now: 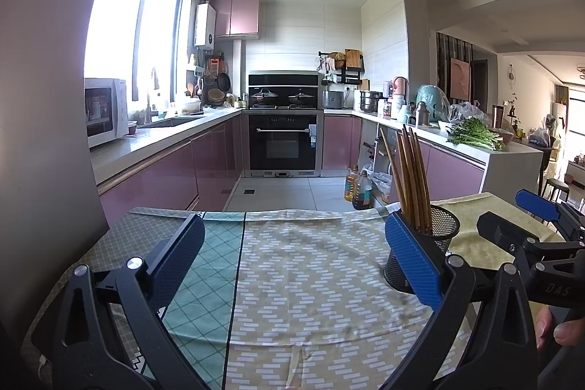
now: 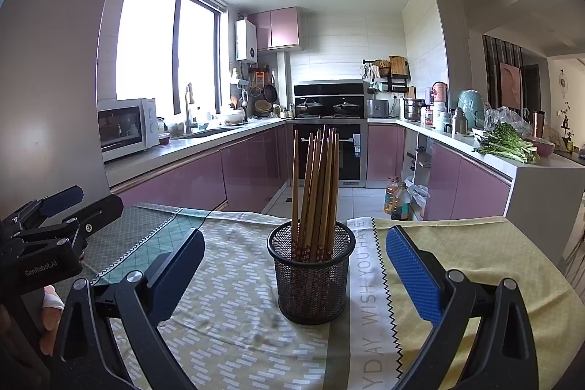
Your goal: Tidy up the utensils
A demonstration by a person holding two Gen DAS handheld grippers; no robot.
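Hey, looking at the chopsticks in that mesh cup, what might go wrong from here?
1. The chopsticks stand tall and lean in the light mesh cup; a nudge from the open right gripper might tip it.
2. The cup sits on a wrinkled tablecloth, so a jaw snagging the cloth could drag it over.
3. The left gripper is open close beside the cup; the two tools may collide.
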